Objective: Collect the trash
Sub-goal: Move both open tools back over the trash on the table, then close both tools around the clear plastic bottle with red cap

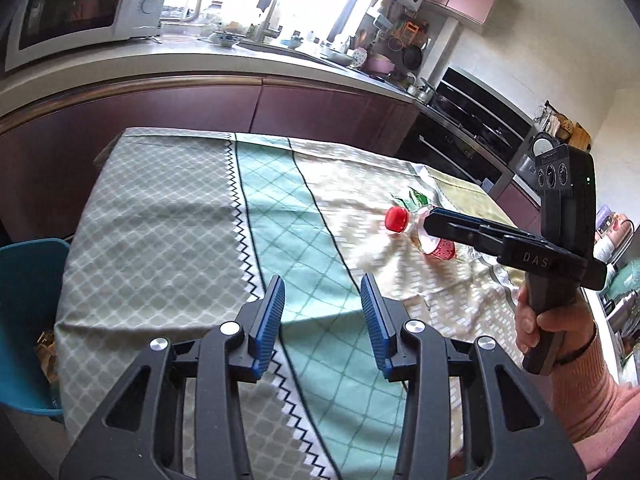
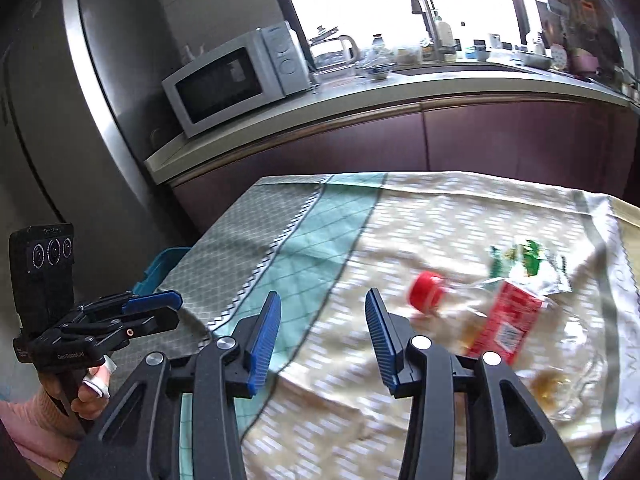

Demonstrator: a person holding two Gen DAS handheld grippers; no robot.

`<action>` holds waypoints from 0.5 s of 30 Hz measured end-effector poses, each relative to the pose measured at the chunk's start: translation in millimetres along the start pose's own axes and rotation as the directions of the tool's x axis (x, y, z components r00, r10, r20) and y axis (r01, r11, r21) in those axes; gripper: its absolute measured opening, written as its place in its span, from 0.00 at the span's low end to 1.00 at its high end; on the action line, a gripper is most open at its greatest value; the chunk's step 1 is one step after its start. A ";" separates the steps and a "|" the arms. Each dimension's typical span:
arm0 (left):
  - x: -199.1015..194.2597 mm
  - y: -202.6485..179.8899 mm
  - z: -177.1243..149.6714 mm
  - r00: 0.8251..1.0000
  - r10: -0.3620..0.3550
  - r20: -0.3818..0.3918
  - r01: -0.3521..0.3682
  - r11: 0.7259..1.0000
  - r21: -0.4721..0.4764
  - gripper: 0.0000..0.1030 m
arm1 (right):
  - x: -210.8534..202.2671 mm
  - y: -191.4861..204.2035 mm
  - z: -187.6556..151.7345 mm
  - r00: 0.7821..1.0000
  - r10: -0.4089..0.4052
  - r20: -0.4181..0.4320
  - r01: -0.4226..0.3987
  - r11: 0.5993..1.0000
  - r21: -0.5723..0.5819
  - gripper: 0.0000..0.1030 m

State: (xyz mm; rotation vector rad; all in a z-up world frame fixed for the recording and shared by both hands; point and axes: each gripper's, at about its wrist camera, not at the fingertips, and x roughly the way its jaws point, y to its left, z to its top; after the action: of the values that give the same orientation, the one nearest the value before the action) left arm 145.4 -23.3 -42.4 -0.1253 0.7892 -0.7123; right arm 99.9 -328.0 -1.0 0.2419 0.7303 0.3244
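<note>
A clear plastic bottle point(image 2: 480, 320) with a red cap point(image 2: 426, 292) and a red label lies on its side on the tablecloth, a little amber liquid inside. A crumpled green and white wrapper point(image 2: 528, 260) lies just behind it. My right gripper point(image 2: 324, 316) is open and empty above the cloth, left of the bottle. In the left wrist view the bottle point(image 1: 438, 246) lies at the right, partly hidden by the right gripper point(image 1: 430, 222). My left gripper point(image 1: 323, 304) is open and empty over the green stripe, also seen in the right wrist view point(image 2: 172, 308).
The table carries a patterned cloth point(image 1: 168, 216). A teal chair point(image 1: 28, 320) stands at its left side. A counter with a microwave point(image 2: 236, 80), a sink and dishes runs behind the table. An oven point(image 1: 472, 136) stands at the far right. A fridge point(image 2: 80, 92) stands at the left.
</note>
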 end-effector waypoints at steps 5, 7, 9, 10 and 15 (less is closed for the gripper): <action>31.2 -28.3 6.5 0.999 -0.026 -0.036 0.027 0.999 0.027 0.40 | -22.6 -45.1 -4.2 0.996 -0.084 0.034 0.081 0.995 0.064 0.43; 45.1 -35.3 12.1 0.998 -0.036 -0.049 0.037 0.999 0.037 0.40 | -29.1 -61.0 -4.9 0.993 -0.110 0.047 0.105 0.990 0.092 0.43; 55.2 -42.6 15.7 0.997 -0.043 -0.059 0.045 0.998 0.047 0.40 | -33.7 -77.0 -5.1 0.989 -0.135 0.053 0.128 0.985 0.116 0.44; 60.1 -46.5 17.4 0.997 -0.045 -0.065 0.048 0.998 0.051 0.40 | -35.3 -84.8 -5.6 0.987 -0.150 0.053 0.142 0.982 0.127 0.44; 79.4 -59.1 26.1 0.994 -0.062 -0.089 0.068 0.996 0.059 0.40 | -39.7 -116.1 -8.0 0.983 -0.180 0.040 0.171 0.971 0.166 0.45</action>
State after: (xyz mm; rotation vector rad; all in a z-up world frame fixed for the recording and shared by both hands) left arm 170.1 -122.3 -50.8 -0.0640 0.8488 -0.8075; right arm 90.5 -449.1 -20.4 0.3366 0.7190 0.0894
